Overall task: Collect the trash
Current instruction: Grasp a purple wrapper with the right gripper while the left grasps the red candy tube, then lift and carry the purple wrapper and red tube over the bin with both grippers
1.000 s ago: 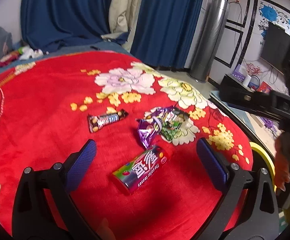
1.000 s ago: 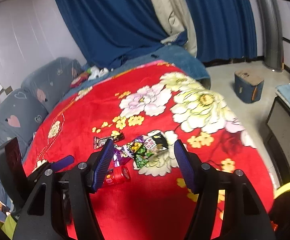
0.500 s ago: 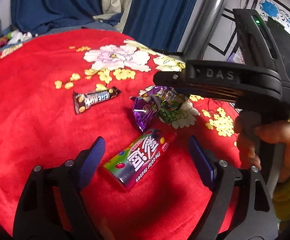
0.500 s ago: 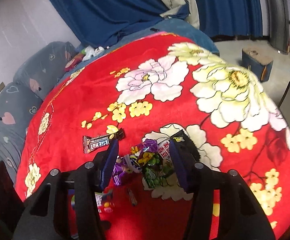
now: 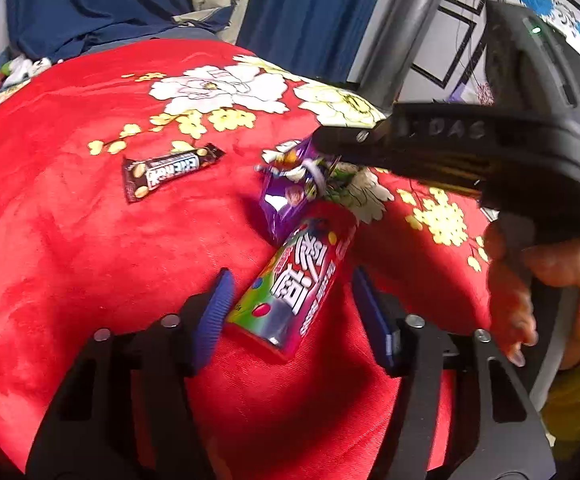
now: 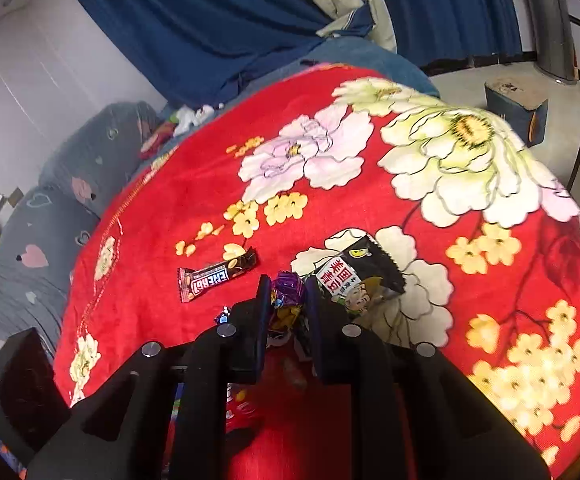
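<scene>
A: Left gripper [image 5: 290, 304]?
B: Its jaws are closing, about half open, around a red candy pack [image 5: 298, 276] lying on the blanket [image 5: 70, 248]. Blue pads [image 5: 214, 312] flank the pack; contact unclear.

A: Right gripper [image 6: 288, 300]?
B: Its jaws are closing, nearly together, pinching a purple wrapper [image 6: 288, 290]. From the left wrist, that wrapper [image 5: 286, 200] sits at twelve o'clock of the pack.

A: Beyond?
B: A black snack bag [image 6: 358, 276] lies at two o'clock of the right jaws; a brown bar [image 6: 216, 276] at ten o'clock. A hand [image 5: 546, 280] holds the right gripper's handle.
</scene>
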